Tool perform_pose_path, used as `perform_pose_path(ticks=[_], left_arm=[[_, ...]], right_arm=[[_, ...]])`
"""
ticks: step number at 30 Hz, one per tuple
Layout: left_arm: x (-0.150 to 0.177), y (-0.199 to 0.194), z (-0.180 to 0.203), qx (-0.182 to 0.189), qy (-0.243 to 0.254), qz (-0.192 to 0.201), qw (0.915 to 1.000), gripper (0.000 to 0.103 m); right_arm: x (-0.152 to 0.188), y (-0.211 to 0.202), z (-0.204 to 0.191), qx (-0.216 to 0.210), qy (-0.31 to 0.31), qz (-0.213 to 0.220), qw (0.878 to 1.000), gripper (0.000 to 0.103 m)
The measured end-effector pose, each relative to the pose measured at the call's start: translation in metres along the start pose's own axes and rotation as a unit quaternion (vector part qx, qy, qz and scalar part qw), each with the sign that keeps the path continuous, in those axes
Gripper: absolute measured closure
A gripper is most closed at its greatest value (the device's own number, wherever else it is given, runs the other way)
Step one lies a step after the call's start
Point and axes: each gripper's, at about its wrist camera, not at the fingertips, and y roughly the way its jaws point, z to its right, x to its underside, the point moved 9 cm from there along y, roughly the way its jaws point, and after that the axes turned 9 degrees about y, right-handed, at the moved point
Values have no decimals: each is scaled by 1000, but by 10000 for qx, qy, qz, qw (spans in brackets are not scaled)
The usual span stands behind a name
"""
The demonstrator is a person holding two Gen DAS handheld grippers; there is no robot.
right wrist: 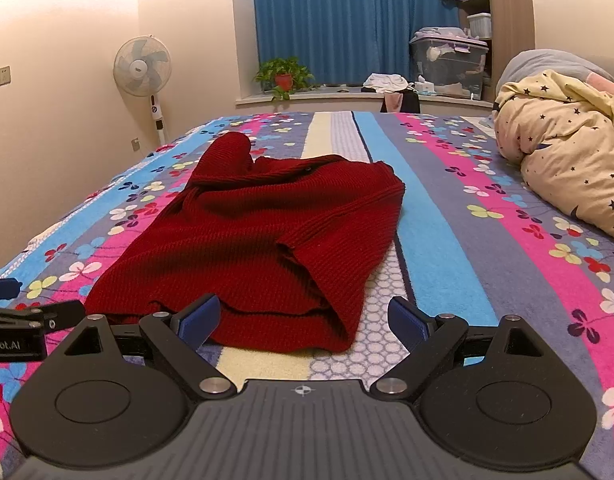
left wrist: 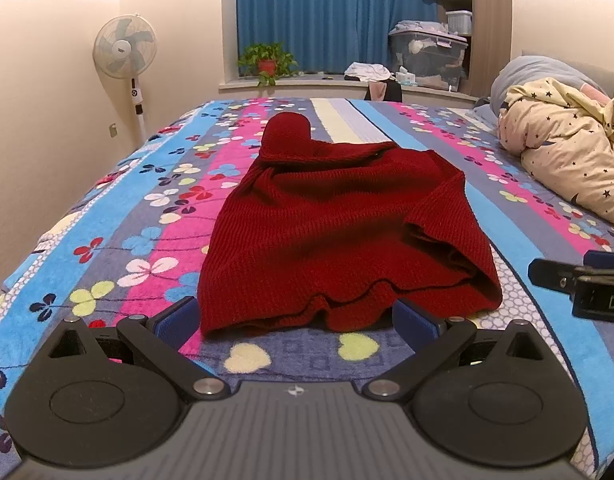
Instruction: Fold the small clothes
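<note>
A dark red knitted sweater (left wrist: 331,224) lies partly folded on the striped, flowered bedspread (left wrist: 107,216), its hem nearest me and one sleeve bunched at the far end. My left gripper (left wrist: 297,316) stands open at the hem, blue pads on either side of the near edge, not pressing it. In the right wrist view the same sweater (right wrist: 251,240) lies left of centre. My right gripper (right wrist: 303,320) is open too, its left pad by the hem's right corner, its right pad over bare bedspread (right wrist: 447,248). Each gripper shows at the edge of the other's view.
A bundled cream duvet with stars (left wrist: 567,148) lies on the right of the bed. Beyond the bed stand a pedestal fan (left wrist: 125,52), a potted plant (left wrist: 267,62) on the window ledge, blue curtains and storage boxes (left wrist: 427,54).
</note>
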Motion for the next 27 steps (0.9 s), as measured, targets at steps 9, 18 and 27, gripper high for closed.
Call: perform_pose_path(ticks=[9, 18, 27], left_arm=[[2, 2, -1, 48, 5, 33, 10000, 1], [1, 1, -1, 135, -125, 117, 9998, 1], [-2, -1, 0, 162, -205, 275, 9993, 1]], right_arm=[[-3, -3, -2, -142, 84, 130, 9998, 11], [-1, -1, -4, -72, -25, -3, 10000, 11], [3, -3, -3, -60, 113, -288, 9995, 11]])
